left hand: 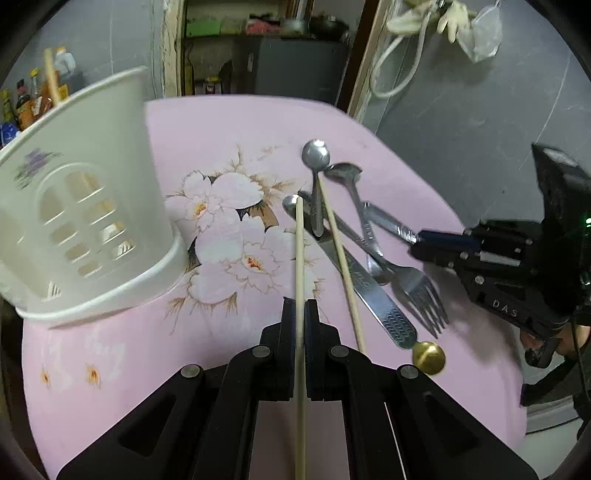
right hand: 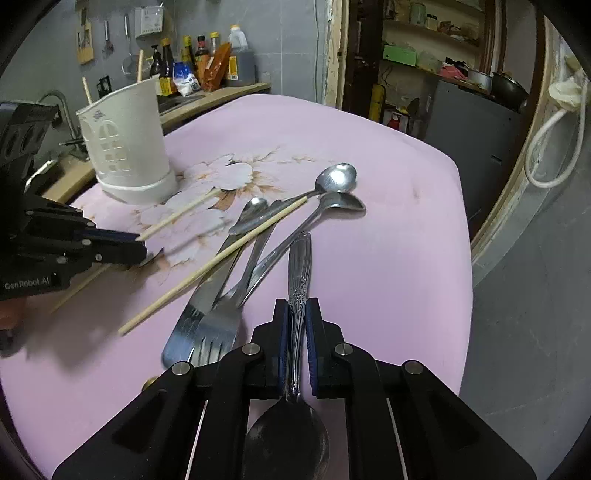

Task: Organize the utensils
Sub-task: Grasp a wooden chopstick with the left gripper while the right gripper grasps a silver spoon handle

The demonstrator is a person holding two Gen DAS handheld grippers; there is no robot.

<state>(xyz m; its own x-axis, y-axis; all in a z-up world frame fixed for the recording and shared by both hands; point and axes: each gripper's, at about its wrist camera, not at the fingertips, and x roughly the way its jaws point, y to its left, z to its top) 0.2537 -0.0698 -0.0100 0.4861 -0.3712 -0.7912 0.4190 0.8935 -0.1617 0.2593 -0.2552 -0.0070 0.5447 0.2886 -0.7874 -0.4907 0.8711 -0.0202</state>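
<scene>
Gripping thin wooden chopstick (left hand: pixel 300 258), embossed steel spoon (right hand: pixel 297 295)

L gripper (left hand: pixel 300 314): jaws clamped on chopstick (left hand: pixel 299 258), pitched down fwd.
R gripper (right hand: pixel 297 317): jaws tight on spoon handle (right hand: pixel 299 266), bowl trailing behind pads, pitched down.

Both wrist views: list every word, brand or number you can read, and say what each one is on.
"DAS" on the black body of the right gripper, seen from the left wrist.
"GenRobot.AI" on the black body of the left gripper, seen from the right wrist.
Stamped marks on the knife blade: too blurred to read.
Labels on the sauce bottles and the wall card: too small to read.
</scene>
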